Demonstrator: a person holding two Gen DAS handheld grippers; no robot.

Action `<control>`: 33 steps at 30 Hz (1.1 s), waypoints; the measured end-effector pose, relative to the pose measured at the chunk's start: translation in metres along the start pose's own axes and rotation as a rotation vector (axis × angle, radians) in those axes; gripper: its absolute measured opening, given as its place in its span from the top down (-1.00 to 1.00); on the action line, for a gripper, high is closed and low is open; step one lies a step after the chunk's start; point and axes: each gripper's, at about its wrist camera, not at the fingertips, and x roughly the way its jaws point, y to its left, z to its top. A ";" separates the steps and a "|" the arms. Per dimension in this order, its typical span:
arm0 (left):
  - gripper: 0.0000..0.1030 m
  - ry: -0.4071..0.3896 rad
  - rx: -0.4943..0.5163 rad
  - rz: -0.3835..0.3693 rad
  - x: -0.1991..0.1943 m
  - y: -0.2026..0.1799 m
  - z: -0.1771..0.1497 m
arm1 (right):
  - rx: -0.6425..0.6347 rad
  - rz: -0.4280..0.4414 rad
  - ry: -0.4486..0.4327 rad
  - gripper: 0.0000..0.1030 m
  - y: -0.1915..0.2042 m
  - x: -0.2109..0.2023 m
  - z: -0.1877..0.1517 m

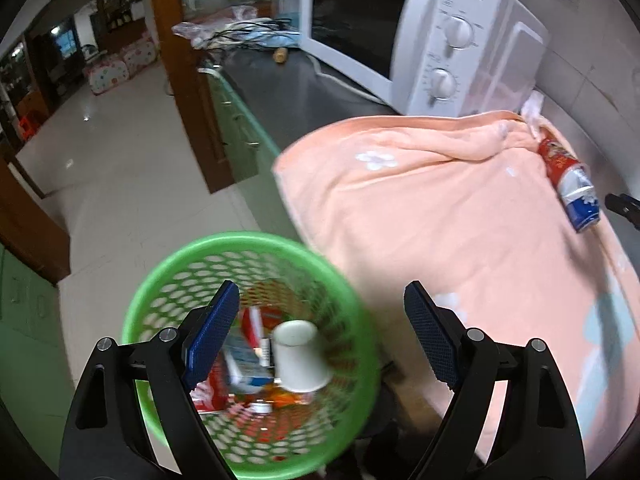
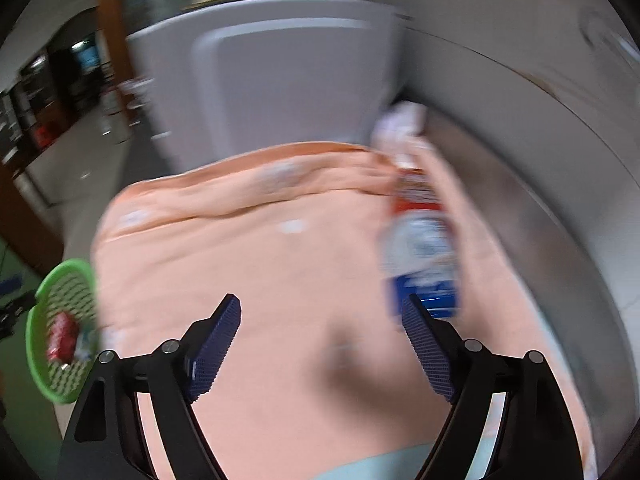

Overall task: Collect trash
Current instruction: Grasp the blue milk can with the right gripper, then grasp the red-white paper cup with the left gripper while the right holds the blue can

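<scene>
"Midea" logo, blurry, on white microwave (image 1: 420, 40)

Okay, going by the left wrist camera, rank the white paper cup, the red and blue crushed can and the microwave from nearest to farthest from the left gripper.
From the left gripper, open and empty:
1. White paper cup, just beyond the fingers, inside the green basket.
2. Red and blue crushed can, far right on the peach towel.
3. Microwave, at the back on the counter, behind the towel.
</scene>
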 end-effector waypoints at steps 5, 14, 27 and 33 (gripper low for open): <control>-0.62 0.004 0.032 -0.004 0.004 -0.035 0.009 | 0.096 0.001 0.070 -0.55 -0.061 0.039 0.010; -0.62 0.012 0.099 -0.046 0.016 -0.106 0.041 | 0.154 0.111 0.142 -0.55 -0.084 0.092 0.017; -0.62 0.046 0.203 -0.125 0.049 -0.207 0.098 | 0.144 0.201 0.179 -0.15 -0.088 0.120 0.008; -0.62 0.058 0.227 -0.200 0.060 -0.253 0.125 | 0.147 0.239 0.182 -0.14 -0.091 0.104 -0.012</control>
